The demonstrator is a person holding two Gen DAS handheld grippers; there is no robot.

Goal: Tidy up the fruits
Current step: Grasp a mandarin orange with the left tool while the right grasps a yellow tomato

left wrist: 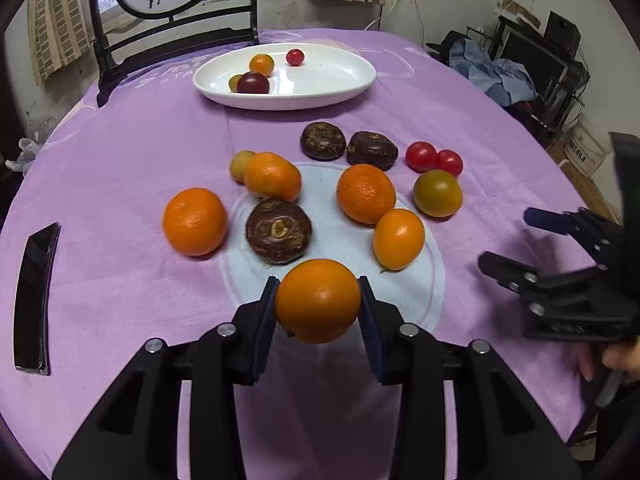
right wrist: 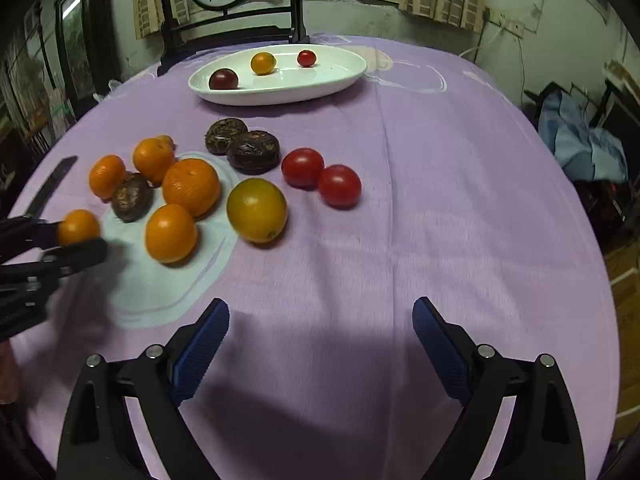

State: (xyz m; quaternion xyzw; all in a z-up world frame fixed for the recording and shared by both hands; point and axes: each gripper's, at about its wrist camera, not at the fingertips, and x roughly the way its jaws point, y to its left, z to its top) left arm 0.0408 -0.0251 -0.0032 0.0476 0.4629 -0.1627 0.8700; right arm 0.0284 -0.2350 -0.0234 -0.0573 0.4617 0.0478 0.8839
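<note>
My left gripper (left wrist: 318, 282) is shut on a small orange fruit (left wrist: 318, 302), its blue pads pressing both sides just above the purple cloth. The right wrist view shows the same gripped fruit (right wrist: 78, 227) at far left. My right gripper (right wrist: 320, 304) stands wide open over bare cloth with nothing between its fingers, right of the fruit pile. Several oranges (left wrist: 366, 194), three dark brown round fruits (left wrist: 279, 231), two red tomatoes (left wrist: 434, 158) and a green-orange tomato (left wrist: 437, 193) lie loose. The white oval plate (left wrist: 332, 80) at the back holds several small tomatoes.
A black phone (left wrist: 34, 300) lies on the cloth at far left. A dark chair (left wrist: 172, 28) stands behind the plate. The round table's edge curves close on the right, with clutter and blue cloth (left wrist: 496, 76) beyond it.
</note>
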